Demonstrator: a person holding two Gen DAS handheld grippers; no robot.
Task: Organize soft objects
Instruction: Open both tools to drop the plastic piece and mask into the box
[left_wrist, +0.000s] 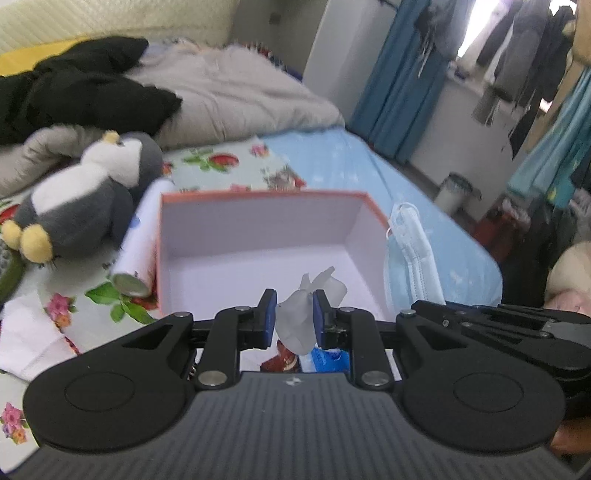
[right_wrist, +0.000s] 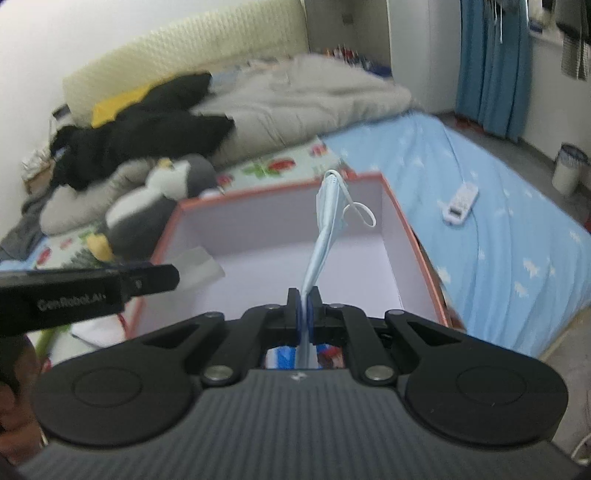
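Observation:
An open box (left_wrist: 258, 229) with an orange rim and white inside sits on the bed; it also shows in the right wrist view (right_wrist: 277, 240). My left gripper (left_wrist: 294, 314) is shut on a crumpled white tissue (left_wrist: 299, 317) above the box's near edge. My right gripper (right_wrist: 304, 308) is shut on a light blue face mask (right_wrist: 328, 218), held over the box; the mask also shows in the left wrist view (left_wrist: 410, 251) at the box's right side. A grey and white plush penguin (left_wrist: 85, 199) lies left of the box.
A white cylinder (left_wrist: 136, 251) lies against the box's left wall. A white cloth (left_wrist: 33, 339) lies at the near left. A black garment (left_wrist: 81, 92) and grey duvet (left_wrist: 236, 88) lie behind. A white remote (right_wrist: 460, 203) rests on the blue sheet. A bin (right_wrist: 569, 173) stands on the floor.

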